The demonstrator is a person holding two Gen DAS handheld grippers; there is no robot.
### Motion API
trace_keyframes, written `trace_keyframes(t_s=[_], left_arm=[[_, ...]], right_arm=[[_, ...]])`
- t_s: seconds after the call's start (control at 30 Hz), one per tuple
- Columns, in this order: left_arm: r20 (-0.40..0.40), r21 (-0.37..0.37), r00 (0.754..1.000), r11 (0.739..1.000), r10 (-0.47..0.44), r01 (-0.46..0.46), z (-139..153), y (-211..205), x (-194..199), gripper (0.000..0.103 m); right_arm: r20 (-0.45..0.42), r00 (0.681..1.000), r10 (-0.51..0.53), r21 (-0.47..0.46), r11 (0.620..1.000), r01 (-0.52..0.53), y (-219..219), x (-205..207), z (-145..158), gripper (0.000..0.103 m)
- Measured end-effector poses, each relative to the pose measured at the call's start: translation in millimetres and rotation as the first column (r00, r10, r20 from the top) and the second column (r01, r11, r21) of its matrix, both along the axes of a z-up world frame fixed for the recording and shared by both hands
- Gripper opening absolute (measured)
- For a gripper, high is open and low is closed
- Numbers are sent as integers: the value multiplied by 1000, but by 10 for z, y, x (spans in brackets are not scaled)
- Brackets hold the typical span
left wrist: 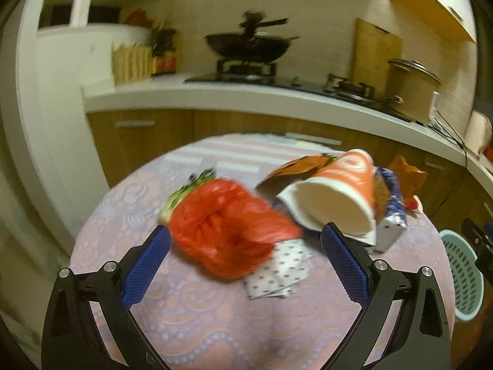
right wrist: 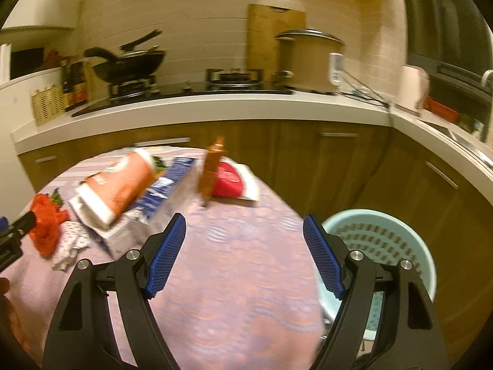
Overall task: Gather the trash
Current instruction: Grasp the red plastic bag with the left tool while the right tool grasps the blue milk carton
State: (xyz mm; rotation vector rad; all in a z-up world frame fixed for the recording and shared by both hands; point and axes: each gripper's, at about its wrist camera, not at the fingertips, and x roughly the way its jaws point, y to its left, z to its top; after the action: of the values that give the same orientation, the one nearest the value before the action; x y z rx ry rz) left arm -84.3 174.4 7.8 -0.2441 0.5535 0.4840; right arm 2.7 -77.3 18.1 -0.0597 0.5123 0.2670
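Both grippers hang over the round desk [right wrist: 234, 293] with its pink lace cloth, and both have their jaws spread wide with nothing between them. The left gripper [left wrist: 245, 237] faces a crumpled red plastic bag [left wrist: 231, 231], which lies on the cloth between the blue pads [left wrist: 144, 268] without touching either that I can make out. At the bag's 11 o'clock a bit of green leafy scrap [left wrist: 188, 189] pokes out, and at its 5 o'clock lies a crumpled white dotted wrapper [left wrist: 277, 271]. At 2 o'clock from the bag an orange paper cup [left wrist: 336, 197] lies tipped on its side, mouth toward the camera, resting on a blue-and-white carton [left wrist: 389, 215]. From the right gripper [right wrist: 245, 236], that heap of trash sits at 10 o'clock; an orange-brown packet [right wrist: 211, 172] stands up at 12 o'clock, with a red-and-white pouch [right wrist: 234, 182] just behind it. A pale green slotted basket [right wrist: 379, 240] sits off the desk's edge at 3 o'clock, partly behind the right-hand pad. The pictures are blurred, so finer detail escapes me.
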Motion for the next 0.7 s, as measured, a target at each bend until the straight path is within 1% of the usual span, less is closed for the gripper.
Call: trace_keyframes(t_s=[0.07,0.17,0.27,0.4,0.5,0.6,0.7], left_arm=[[-10,-26,1000,1000,3,-3,-47,101,9,95],[-31,-20,999,1000,19,-20,-115,179,20,95],[-48,-31,998,999,35,-36,-210,239,75,95],[-63,-70,997,996,45,-50,-299,359,117,94],[-56,-82,998,996,30,-35,-302,370,144,93],[-50,-76,999,997,-12,8,-268,323,208,93],[-74,-53,996,998,-44,40,-243,257,304,93]], right_arm=[[-3,1000,30,0,1000,-30,138,18,18,74],[-17,997,70,8,997,-70,328,66,47,74],[-24,996,87,13,996,-87,446,72,52,74],[-44,994,100,-3,995,-100,557,110,-15,74],[-63,993,100,-13,995,-101,623,159,-58,74],[-94,990,107,-3,994,-107,647,239,-76,74],[-126,986,108,11,994,-108,666,331,-82,74]])
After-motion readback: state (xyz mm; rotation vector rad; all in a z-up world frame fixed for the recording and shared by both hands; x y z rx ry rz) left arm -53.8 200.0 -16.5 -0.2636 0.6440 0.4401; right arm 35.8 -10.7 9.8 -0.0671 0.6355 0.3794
